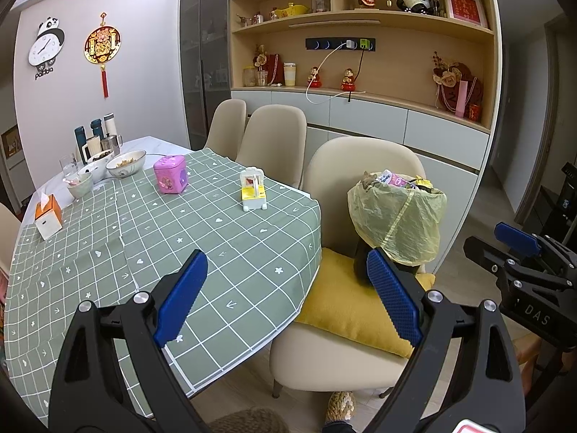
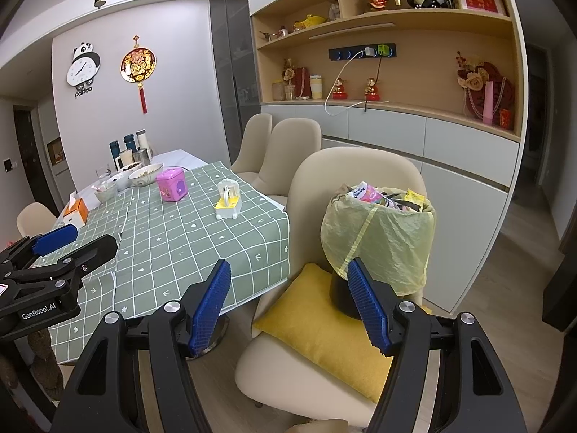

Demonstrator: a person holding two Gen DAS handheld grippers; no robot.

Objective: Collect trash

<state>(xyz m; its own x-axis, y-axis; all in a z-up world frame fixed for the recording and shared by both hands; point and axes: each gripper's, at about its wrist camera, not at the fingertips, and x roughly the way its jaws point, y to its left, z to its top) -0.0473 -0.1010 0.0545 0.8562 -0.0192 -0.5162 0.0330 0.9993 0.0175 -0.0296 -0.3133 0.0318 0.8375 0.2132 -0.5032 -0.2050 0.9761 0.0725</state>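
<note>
**Entry: lined trash bin on chair, both tools standing off**

Left wrist view. The left gripper has its jaws wide apart with nothing between them. Ridged blue rubber pads sit on black frames. The trash bin lies at about 1 o'clock from it, upright on a yellow cushion, its long axis vertical. A thin, crinkled yellow-green liner is folded over the rim, and wrappers heap above it. The right gripper shows at 3 o'clock.

Right wrist view. The right gripper also has its jaws apart and empty. The bin sits at 1 o'clock, just beyond the right pad, and looks nearer to this hand. The cushion is soft. The chair is smooth beige, and the tablecloth at 10 o'clock is green check.
</note>
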